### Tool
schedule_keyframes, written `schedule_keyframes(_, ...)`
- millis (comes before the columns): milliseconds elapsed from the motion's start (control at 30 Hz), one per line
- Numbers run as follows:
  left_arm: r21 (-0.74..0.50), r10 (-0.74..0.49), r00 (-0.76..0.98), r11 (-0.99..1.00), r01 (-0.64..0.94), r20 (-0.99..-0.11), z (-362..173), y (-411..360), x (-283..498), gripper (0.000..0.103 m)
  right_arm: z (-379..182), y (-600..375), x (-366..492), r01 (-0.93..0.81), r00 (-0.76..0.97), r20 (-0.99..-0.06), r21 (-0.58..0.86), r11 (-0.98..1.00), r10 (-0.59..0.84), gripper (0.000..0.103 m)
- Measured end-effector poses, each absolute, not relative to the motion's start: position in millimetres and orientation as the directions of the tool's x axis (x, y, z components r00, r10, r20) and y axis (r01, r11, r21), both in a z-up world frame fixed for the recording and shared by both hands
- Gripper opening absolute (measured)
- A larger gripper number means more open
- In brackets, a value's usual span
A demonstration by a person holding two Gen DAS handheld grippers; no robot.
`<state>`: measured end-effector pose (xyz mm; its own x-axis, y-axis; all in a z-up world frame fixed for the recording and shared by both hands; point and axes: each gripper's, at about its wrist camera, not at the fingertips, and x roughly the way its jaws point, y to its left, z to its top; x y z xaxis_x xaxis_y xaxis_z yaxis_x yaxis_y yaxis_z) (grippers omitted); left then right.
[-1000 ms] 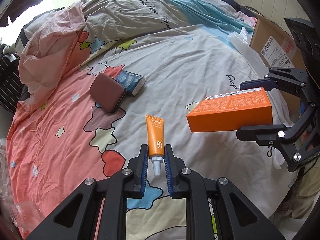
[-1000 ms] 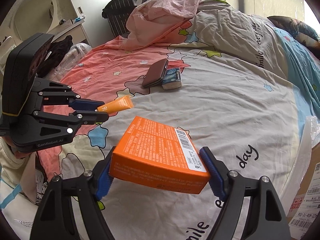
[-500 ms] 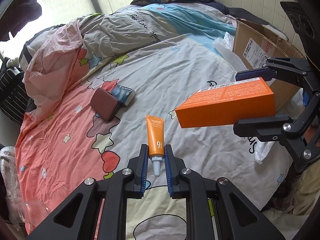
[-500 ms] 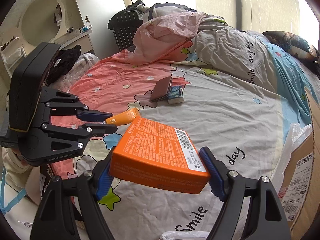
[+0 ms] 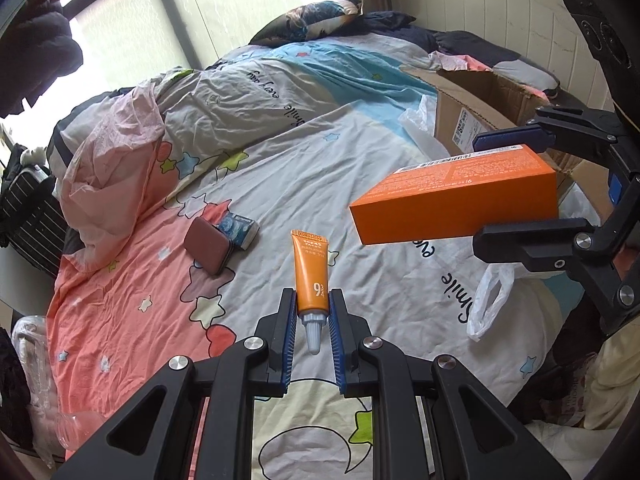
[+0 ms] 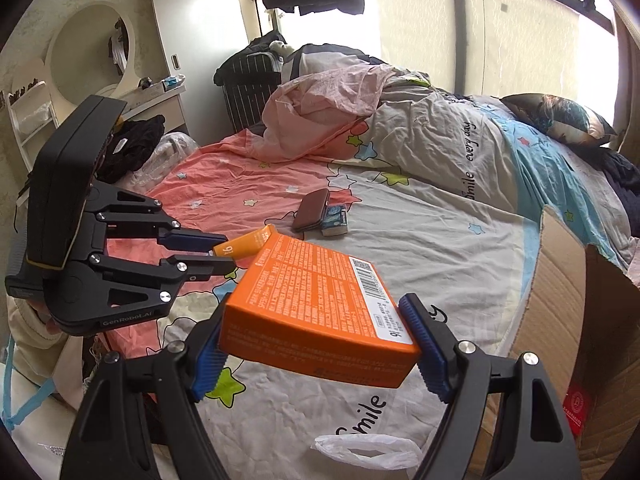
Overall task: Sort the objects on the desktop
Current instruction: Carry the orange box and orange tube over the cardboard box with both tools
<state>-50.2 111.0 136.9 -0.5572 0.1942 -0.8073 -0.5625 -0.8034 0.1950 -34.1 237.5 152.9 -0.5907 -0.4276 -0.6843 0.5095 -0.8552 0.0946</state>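
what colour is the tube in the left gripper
Orange tube, pale cap, clearest in the left wrist view.

Bright daylight from blown-out windows, soft shadows, sharp focus, fisheye-curved dark edges

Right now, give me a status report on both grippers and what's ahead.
Left gripper shut on orange tube. Right gripper shut on orange box, both held above the bed. Cardboard box open to the right; plastic bag lies beside it.

Ahead of my grippers the quilt lies open; only a maroon case and blue packet, touching, interrupt it. At right, a cardboard box and plastic bag crowd the bed's edge.
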Motion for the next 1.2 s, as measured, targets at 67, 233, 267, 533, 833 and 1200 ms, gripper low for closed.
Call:
schedule_keyframes(67,0.201,0.203,-0.564,-0.796,-0.571,-0.800,143,118,-45,0.016,158,244,-29,0.506,-0.598,-0.677,0.096,-0.857,-0.428,0.077)
schedule_keyframes(233,0.215,0.226,-0.581,-0.778,-0.591,-0.782,157,135,-32,0.016,170,262,-17,0.474,-0.631,-0.660,0.086,-0.876,-0.406,0.077)
schedule_keyframes(267,0.218,0.229,-0.584,-0.774,-0.594,-0.779,160,138,-30,0.016,173,266,-15,0.469,-0.636,-0.657,0.087,-0.879,-0.405,0.077)
schedule_keyframes(533,0.246,0.259,-0.599,-0.737,-0.630,-0.758,182,173,-15,0.016,189,296,4,0.428,-0.679,-0.630,0.079,-0.900,-0.378,0.077)
schedule_keyframes(833,0.274,0.321,-0.600,-0.668,-0.692,-0.733,201,225,6,0.016,198,347,23,0.334,-0.726,-0.615,0.074,-0.940,-0.306,0.077)
schedule_keyframes(1200,0.276,0.390,-0.554,-0.575,-0.770,-0.735,203,286,23,0.016,190,406,41,0.224,-0.748,-0.624,0.082,-0.971,-0.225,0.077)
